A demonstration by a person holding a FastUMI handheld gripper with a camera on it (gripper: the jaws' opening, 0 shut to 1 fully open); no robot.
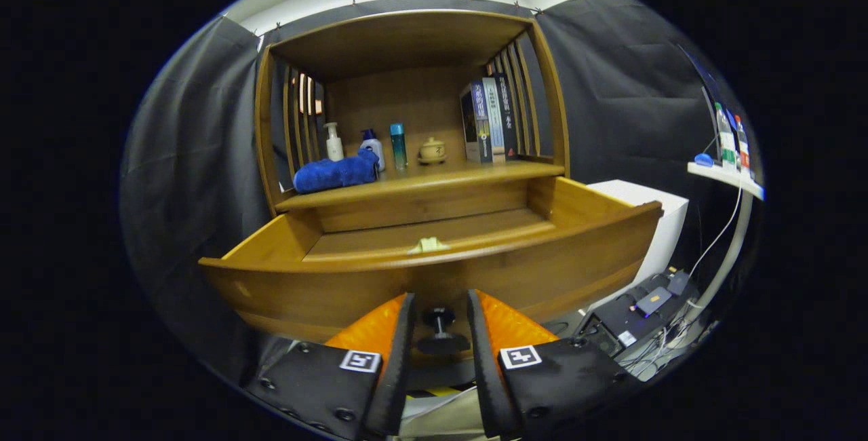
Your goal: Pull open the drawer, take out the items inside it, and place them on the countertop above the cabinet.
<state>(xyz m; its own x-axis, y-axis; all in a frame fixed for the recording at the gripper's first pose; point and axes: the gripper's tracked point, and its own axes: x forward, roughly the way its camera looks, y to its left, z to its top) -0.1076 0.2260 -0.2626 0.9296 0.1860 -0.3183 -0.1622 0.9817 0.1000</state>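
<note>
The wooden drawer (576,251) stands pulled far out of the cabinet, its curved front just ahead of my fingers. Its dark knob (441,332) sits between the two fingers, and my gripper (439,300) is closed around it. Inside the drawer, a small pale yellow-green item (427,245) lies against the front wall near the middle; most of it is hidden by the wall. The countertop (447,178) runs above the drawer, beyond the item.
On the countertop lie a blue towel (336,174), a pump bottle (333,142), two more bottles (398,146), a small teapot (432,150) and upright books (488,121). A white box (651,210) and cabled devices (651,302) sit to the right.
</note>
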